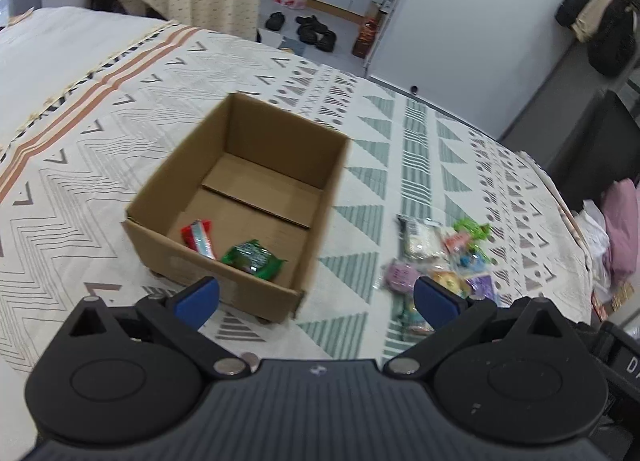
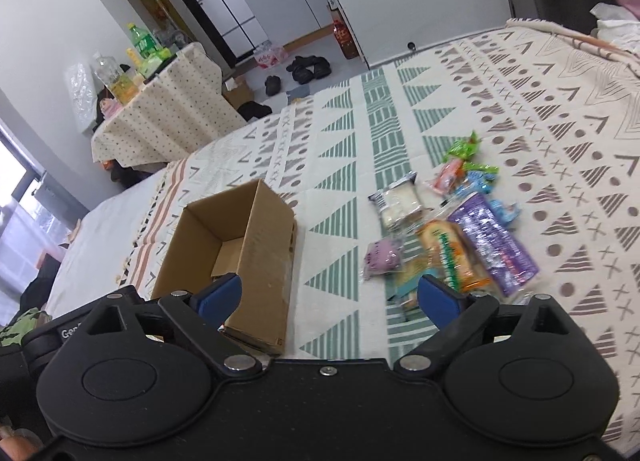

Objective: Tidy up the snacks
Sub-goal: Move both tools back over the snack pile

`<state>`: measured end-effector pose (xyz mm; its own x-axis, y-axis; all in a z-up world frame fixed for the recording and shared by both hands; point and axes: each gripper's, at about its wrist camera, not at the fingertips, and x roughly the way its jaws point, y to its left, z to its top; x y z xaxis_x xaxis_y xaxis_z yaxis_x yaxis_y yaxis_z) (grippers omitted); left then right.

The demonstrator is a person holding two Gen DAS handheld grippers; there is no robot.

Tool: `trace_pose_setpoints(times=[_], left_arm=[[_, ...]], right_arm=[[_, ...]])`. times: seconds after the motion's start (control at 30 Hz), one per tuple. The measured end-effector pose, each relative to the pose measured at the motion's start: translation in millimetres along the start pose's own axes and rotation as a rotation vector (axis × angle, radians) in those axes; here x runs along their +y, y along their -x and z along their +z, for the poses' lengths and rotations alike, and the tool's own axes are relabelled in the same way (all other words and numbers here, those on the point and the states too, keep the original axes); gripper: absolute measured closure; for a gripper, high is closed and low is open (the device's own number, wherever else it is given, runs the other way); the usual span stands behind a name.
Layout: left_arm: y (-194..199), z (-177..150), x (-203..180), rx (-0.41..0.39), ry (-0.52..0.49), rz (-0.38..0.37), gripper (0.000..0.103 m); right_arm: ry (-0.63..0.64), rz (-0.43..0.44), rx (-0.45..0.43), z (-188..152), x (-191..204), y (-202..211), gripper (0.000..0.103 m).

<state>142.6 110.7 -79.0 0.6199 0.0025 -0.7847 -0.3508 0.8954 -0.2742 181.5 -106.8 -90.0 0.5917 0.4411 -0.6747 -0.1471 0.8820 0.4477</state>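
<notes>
An open cardboard box [image 1: 256, 149] stands on the patterned bedspread and holds a red snack pack [image 1: 198, 239] and a green snack pack [image 1: 252, 257]. My left gripper [image 1: 316, 301] is open and empty just in front of the box's near right corner. A heap of snack packs [image 1: 440, 257] lies to the right of the box. In the right wrist view the box [image 2: 256, 249] is at the left and the heap [image 2: 452, 229] at the right, with a purple pack [image 2: 494, 245] and a bread pack [image 2: 448, 257]. My right gripper [image 2: 328, 301] is open and empty between them.
The bedspread [image 1: 80, 181] covers a wide bed. Beyond its far edge are shoes [image 1: 312, 29] on the floor, a cloth-covered table [image 2: 160, 113] with bottles, and white cabinets. Pink clothes [image 1: 620, 229] lie off the bed's right edge.
</notes>
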Motion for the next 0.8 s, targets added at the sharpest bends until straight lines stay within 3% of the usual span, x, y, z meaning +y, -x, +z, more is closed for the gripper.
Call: trace_pose_setpoints(times=[0.3, 0.8], left_arm=[[9.8, -13.7, -40.3, 0.012, -0.047, -0.026, 0.000], [14.8, -33.5, -93.5, 0.051, -0.082, -0.004, 0.000]], right_arm=[[0.002, 0.012, -0.032, 4.2, -34.9, 32.0, 0.000], [-0.061, -0.009, -0.043, 12.1, -94.3, 63.0, 0.000]])
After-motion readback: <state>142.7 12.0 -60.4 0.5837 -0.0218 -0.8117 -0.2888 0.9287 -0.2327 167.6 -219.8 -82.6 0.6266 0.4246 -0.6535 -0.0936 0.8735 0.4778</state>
